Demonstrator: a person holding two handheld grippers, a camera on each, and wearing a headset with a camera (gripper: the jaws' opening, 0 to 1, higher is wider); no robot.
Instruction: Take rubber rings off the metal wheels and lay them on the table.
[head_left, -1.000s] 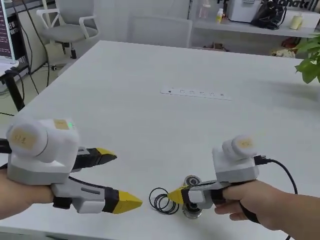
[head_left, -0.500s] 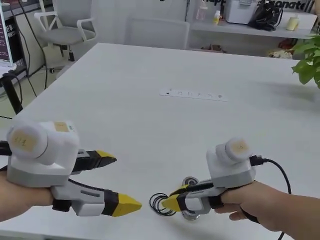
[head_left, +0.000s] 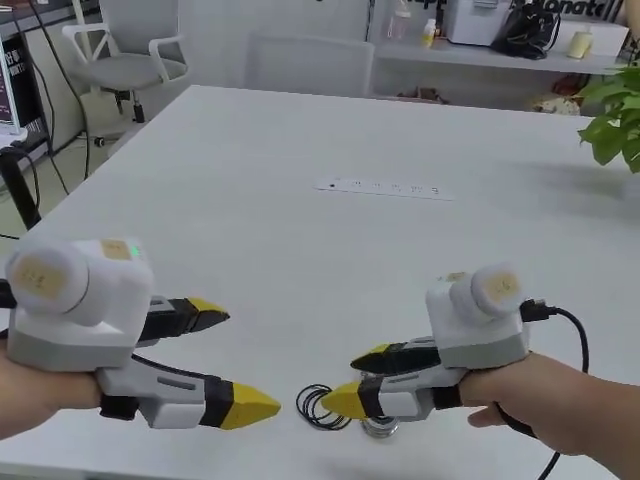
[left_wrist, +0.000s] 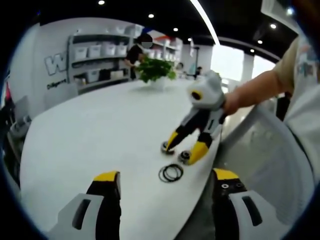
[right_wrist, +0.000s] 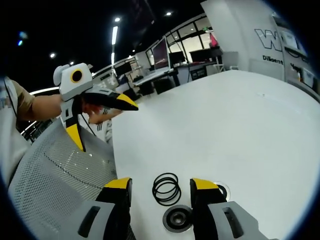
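Note:
A small pile of black rubber rings (head_left: 318, 408) lies flat on the white table (head_left: 300, 220) near its front edge. Just to their right stands a metal wheel (head_left: 378, 428), partly under my right gripper (head_left: 352, 378), which hovers open with its yellow tips over the rings' right side. In the right gripper view the rings (right_wrist: 166, 188) lie between the open jaws, with one wheel (right_wrist: 177, 217) below them and a second wheel (right_wrist: 220, 190) half hidden behind the right jaw. My left gripper (head_left: 233, 360) is open and holds nothing, left of the rings (left_wrist: 171, 173).
A white power strip (head_left: 385, 188) lies mid-table. An office chair (head_left: 130, 50) stands at the far left corner and a plant (head_left: 615, 120) at the right edge. The rings and wheels sit close to the table's near edge.
My right gripper's jaws have spread apart and it has lifted slightly. The rings stay flat on the table. The left gripper has barely moved.

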